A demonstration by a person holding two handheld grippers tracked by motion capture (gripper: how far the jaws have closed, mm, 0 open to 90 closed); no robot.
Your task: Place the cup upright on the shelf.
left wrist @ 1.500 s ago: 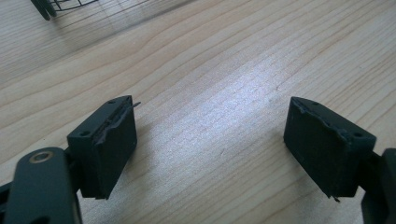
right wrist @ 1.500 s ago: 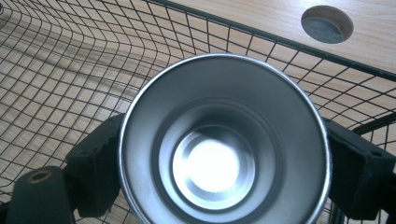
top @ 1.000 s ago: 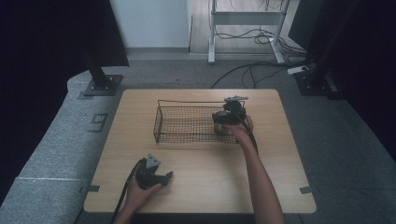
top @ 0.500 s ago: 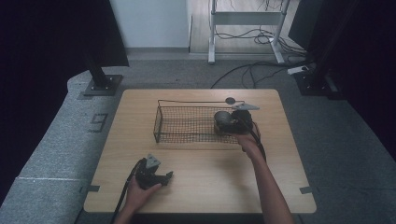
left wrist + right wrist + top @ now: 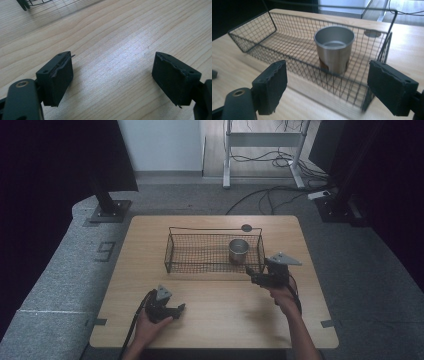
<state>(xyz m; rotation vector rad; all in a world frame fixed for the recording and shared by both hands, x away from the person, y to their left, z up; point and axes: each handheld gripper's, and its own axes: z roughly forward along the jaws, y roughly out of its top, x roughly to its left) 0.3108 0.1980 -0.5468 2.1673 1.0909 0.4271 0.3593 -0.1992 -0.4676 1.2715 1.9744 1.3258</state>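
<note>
Steel cup [image 5: 239,250] stood upright in the wire basket [image 5: 200,265], frame centre.
My right gripper [image 5: 257,279] was released, empty, just outside the basket's lower-right corner; my left gripper [image 5: 176,309] released, lower left.

A light wooden table [image 5: 210,330] with rounded corners stood on grey carpet. A black wire basket [image 5: 200,254] sat directly on it, in the middle of the far half, its long sides parallel to the far edge. Just beyond the basket, near the far edge, a small dark round disc [image 5: 246,227] showed in the tabletop. Dark tabs [image 5: 327,323] lay at the left and right edges, close to the near corners.
</note>
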